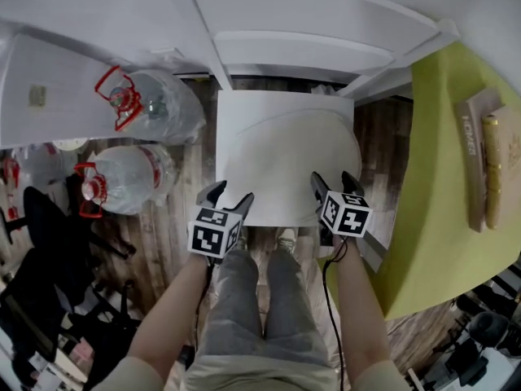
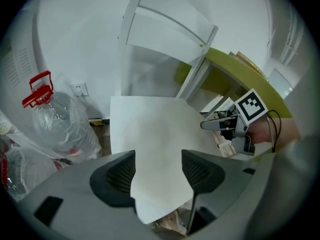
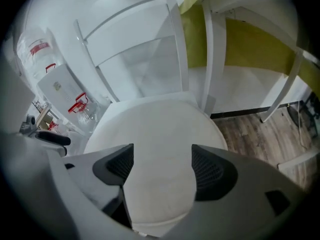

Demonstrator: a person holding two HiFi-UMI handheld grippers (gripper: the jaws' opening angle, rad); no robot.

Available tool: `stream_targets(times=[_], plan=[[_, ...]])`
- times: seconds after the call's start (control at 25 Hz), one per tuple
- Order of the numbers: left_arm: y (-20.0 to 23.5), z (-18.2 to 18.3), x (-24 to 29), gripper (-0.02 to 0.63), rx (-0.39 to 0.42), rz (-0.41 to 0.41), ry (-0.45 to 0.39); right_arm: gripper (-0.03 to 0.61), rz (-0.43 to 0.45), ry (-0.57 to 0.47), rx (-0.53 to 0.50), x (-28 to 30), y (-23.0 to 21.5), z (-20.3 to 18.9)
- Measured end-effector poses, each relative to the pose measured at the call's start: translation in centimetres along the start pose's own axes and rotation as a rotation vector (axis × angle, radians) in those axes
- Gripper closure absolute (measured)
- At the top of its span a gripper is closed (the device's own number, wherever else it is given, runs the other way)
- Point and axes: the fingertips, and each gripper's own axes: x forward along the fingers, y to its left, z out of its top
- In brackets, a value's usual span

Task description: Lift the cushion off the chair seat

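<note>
A white chair [image 1: 236,112] stands in front of me, and a white cushion [image 1: 297,157] with a rounded outline lies on its seat. My left gripper [image 1: 229,200] hangs open over the seat's front left corner; in the left gripper view [image 2: 158,171] the white seat corner [image 2: 150,139] shows between the jaws, apart from the pads. My right gripper [image 1: 336,184] is open above the front right part. In the right gripper view [image 3: 162,166] the cushion [image 3: 155,144] fills the gap between the jaws, and the pads do not press on it.
The chair's backrest [image 1: 309,23] rises at the far side. Two big water jugs [image 1: 155,104] [image 1: 126,177] with red handles stand on the floor to the left. A green table [image 1: 444,177] with a book [image 1: 480,157] is close on the right. A black office chair [image 1: 49,243] is at lower left.
</note>
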Motion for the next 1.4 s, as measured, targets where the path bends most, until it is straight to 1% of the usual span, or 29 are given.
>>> stream_targets(times=[0.08, 0.16, 0.24, 0.32, 0.4, 0.48, 0.6, 0.72, 0.8, 0.96, 1.08, 1.16, 1.2, 1.24, 1.28, 1.32, 1.4], plan=[[0.5, -0.6, 1.7, 0.33, -0.008, 0.0, 0.006, 0.215, -0.02, 0.013, -0.015, 1.2, -0.9, -0.7], [0.9, -1.2, 3.4, 0.327, -0.033, 0.009, 0.014, 0.203, -0.036, 0.02, -0.007, 2.1, -1.9, -1.3], [1.7, -2.0, 4.8, 0.311, -0.053, 0.04, 0.033, 0.195, -0.052, 0.017, -0.005, 2.6, -2.4, -1.7], [2.2, -2.6, 5.7, 0.302, -0.055, 0.069, 0.048, 0.191, -0.075, 0.003, -0.021, 2.7, -2.3, -1.7], [2.4, -2.7, 6.0, 0.302, -0.037, 0.096, 0.045, 0.19, -0.095, -0.016, -0.038, 2.8, -2.2, -1.7], [2.3, -2.8, 6.2, 0.302, -0.003, 0.122, 0.047, 0.19, -0.105, -0.029, -0.047, 3.0, -2.2, -1.8], [2.3, -3.1, 6.6, 0.304, 0.037, 0.158, 0.066, 0.189, -0.121, -0.028, -0.046, 3.0, -2.5, -2.0], [2.5, -3.2, 6.9, 0.304, 0.034, 0.174, 0.077, 0.192, -0.119, -0.011, -0.039, 3.2, -2.7, -2.1], [2.5, -3.2, 6.9, 0.308, 0.028, 0.179, 0.07, 0.209, -0.11, -0.01, -0.038, 3.2, -2.7, -2.2], [2.5, -3.0, 7.0, 0.326, 0.032, 0.192, 0.051, 0.288, -0.132, -0.027, -0.051, 3.0, -2.9, -2.1], [2.3, -3.0, 6.8, 0.35, 0.044, 0.202, 0.037, 0.372, -0.149, -0.029, -0.056, 2.7, -3.2, -2.1], [2.2, -2.9, 6.7, 0.375, 0.044, 0.213, 0.023, 0.399, -0.144, -0.024, -0.071, 2.5, -3.1, -2.1], [2.2, -2.9, 6.7, 0.387, 0.037, 0.217, 0.016, 0.426, -0.138, -0.022, -0.077, 2.5, -3.0, -2.1], [2.2, -2.9, 6.6, 0.398, 0.026, 0.222, 0.009, 0.484, -0.132, -0.023, -0.08, 2.4, -2.8, -2.1], [2.3, -2.8, 6.4, 0.416, 0.011, 0.228, 0.001, 0.531, -0.126, -0.025, -0.076, 2.3, -2.7, -2.2], [2.6, -2.8, 6.3, 0.443, -0.009, 0.233, -0.01, 0.541, -0.119, -0.027, -0.069, 2.3, -2.7, -2.3], [3.1, -2.8, 5.9, 0.536, -0.049, 0.237, -0.032, 0.552, -0.102, -0.025, -0.053, 2.0, -2.7, -2.4]])
